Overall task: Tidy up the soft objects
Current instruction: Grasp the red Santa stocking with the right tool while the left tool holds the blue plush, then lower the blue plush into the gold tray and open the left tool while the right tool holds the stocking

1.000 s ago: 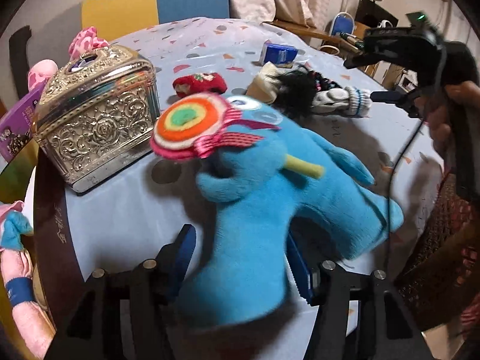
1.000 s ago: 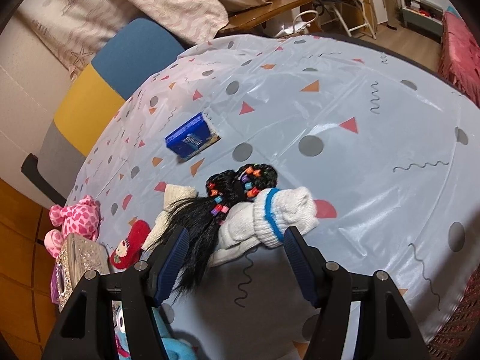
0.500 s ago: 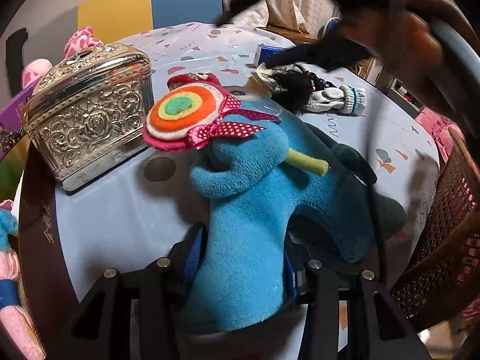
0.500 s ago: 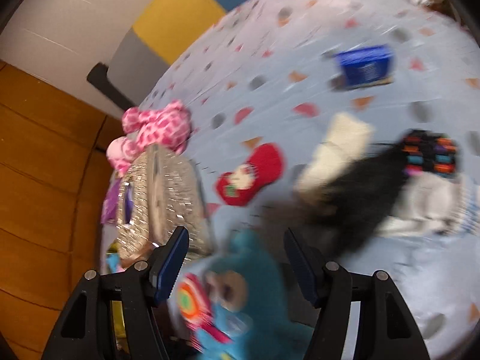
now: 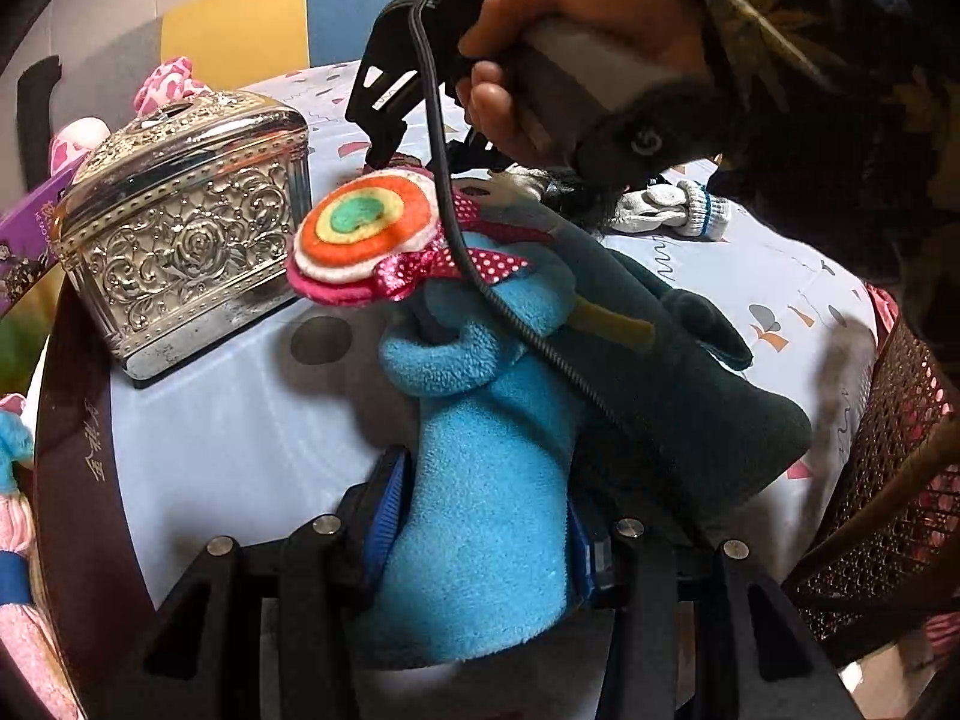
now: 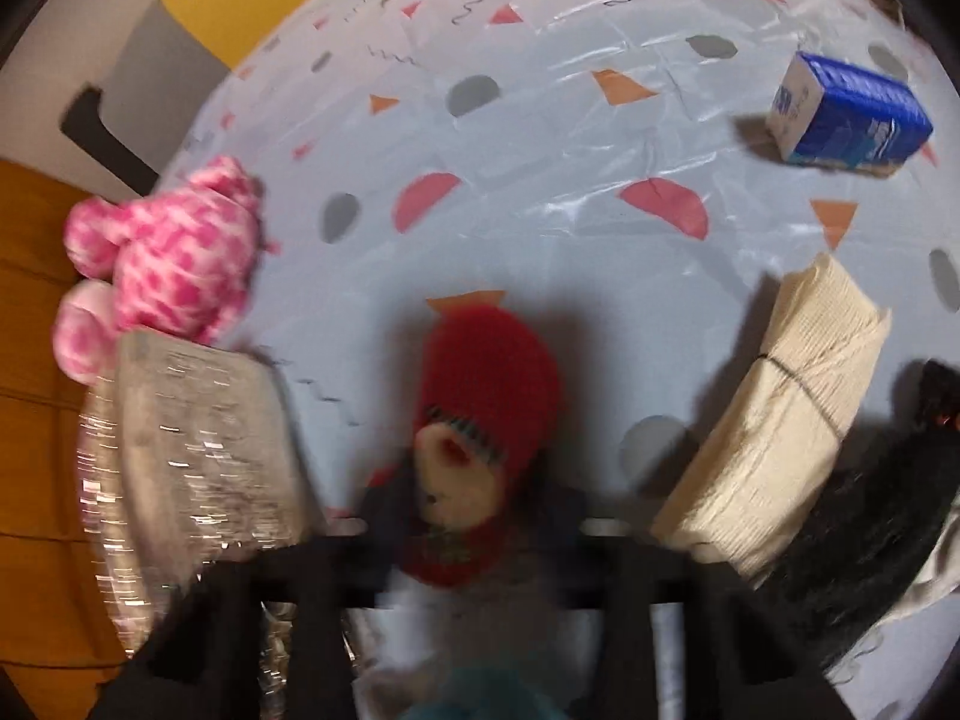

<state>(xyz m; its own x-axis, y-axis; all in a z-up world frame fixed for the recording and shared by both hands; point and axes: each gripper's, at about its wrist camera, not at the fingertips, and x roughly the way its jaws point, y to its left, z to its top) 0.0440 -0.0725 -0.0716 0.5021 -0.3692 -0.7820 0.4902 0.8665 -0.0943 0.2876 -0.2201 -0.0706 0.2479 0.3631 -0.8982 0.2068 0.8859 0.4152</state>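
— Patterned plastic cloth over a round table (image 6: 540, 120), and most of the soft things sit loose on it. What have I got?

— My left gripper (image 5: 480, 531) is clamped on the leg of the blue plush toy (image 5: 486, 510); its felt lollipop (image 5: 360, 234) lies ahead of the fingertips, beside the silver embossed box (image 5: 180, 228).

— And the right?

— My right gripper (image 6: 474, 516) is closing, with the small red plush doll (image 6: 480, 420) between its fingers. The view is blurred, so I can't say the pads press on it yet.

— What's left?

— By my reading, nearly everything. Off to the right of those fingers lie a folded cream cloth (image 6: 780, 420) and black doll hair (image 6: 870, 540); a pink spotted plush (image 6: 162, 258) sits far left, past the box. A white knitted glove (image 5: 678, 210) lies beyond the left fingers. Nothing looks sorted yet.
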